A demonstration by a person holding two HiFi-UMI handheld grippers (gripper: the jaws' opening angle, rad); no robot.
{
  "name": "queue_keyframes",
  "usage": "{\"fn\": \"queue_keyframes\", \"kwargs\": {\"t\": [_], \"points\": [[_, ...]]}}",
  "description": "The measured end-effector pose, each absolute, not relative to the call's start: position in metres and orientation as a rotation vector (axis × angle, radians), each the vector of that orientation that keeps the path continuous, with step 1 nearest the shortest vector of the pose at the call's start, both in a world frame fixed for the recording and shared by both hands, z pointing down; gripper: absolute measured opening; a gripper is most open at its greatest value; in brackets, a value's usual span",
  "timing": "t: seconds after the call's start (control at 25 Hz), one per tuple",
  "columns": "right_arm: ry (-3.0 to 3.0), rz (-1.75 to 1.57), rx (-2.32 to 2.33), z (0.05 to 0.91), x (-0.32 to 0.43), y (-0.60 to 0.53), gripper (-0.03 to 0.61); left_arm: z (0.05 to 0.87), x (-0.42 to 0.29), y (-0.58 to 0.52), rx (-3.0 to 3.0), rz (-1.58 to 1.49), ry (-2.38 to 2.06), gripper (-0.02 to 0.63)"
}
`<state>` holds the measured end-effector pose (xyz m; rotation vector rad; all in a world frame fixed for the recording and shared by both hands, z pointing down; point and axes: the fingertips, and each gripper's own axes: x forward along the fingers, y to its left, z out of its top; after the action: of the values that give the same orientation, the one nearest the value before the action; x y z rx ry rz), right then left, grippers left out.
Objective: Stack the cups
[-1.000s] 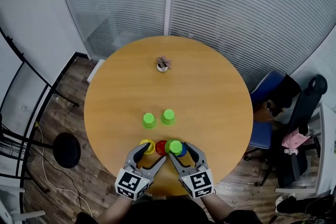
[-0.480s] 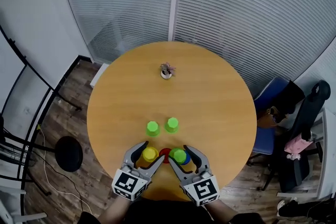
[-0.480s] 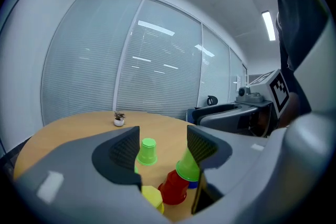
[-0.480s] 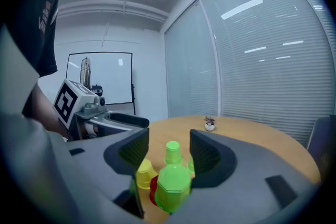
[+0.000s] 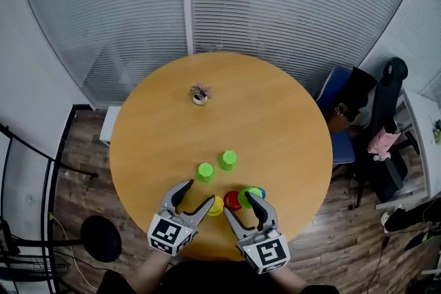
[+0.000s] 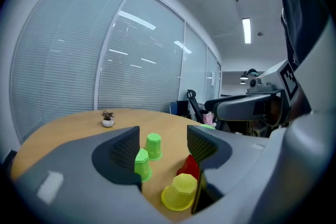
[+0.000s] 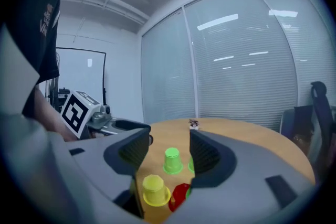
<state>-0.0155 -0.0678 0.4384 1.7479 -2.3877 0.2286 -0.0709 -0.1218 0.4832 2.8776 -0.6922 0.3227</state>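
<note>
Round wooden surface [image 5: 275, 113], seen from above. Landmark taken: the red plastic cup [image 5: 232, 200], upside down, close to the near edge.

Cups, all upside down:
- Yellow plastic cup [image 5: 216, 205] sits just left of the red plastic cup, rims very close.
- Light-green plastic cup [image 5: 249, 196] sits just right of the red plastic cup, over a blue plastic cup [image 5: 262, 193]. Only a sliver of blue shows at its right side. This is the only stack.
- Two single green cups stand beyond the red plastic cup and clear of it. One single green cup [image 5: 205, 171] is beyond and to the left, the other single green cup [image 5: 228, 160] almost straight beyond. They are near each other but not touching.

Small potted plant [image 5: 200, 94] in a white pot stands well beyond the red plastic cup.

Left gripper [image 5: 198, 191] is left of the red plastic cup. Its jaws are spread wide and grip nothing. In the left gripper view the yellow plastic cup [image 6: 181, 191] sits low in the gap, hard by the right-hand jaw; contact cannot be told. The red plastic cup [image 6: 190, 166] shows just behind it.

Right gripper [image 5: 238, 205] is at the near side of the red plastic cup. Its jaws are also wide apart and grip nothing. In the right gripper view the gap frames the yellow plastic cup [image 7: 154, 189], the red plastic cup [image 7: 180, 194] and one single green cup [image 7: 171, 161], all standing on the surface.
</note>
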Motion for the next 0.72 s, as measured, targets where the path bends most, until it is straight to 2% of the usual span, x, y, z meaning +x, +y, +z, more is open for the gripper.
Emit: {"fn": "queue_keyframes", "kwargs": {"t": [0.36, 0.72], "points": [[-2.289, 0.292, 1.823, 0.466, -0.052, -0.059, 0.222, 0.511, -0.071, -0.130, 2.929, 0.371, -0.506, 0.269], [-2.209, 0.336, 1.897, 0.485, -0.052, -0.058, 0.222, 0.550, -0.061, -0.156, 2.935, 0.468, -0.488, 0.270]]}}
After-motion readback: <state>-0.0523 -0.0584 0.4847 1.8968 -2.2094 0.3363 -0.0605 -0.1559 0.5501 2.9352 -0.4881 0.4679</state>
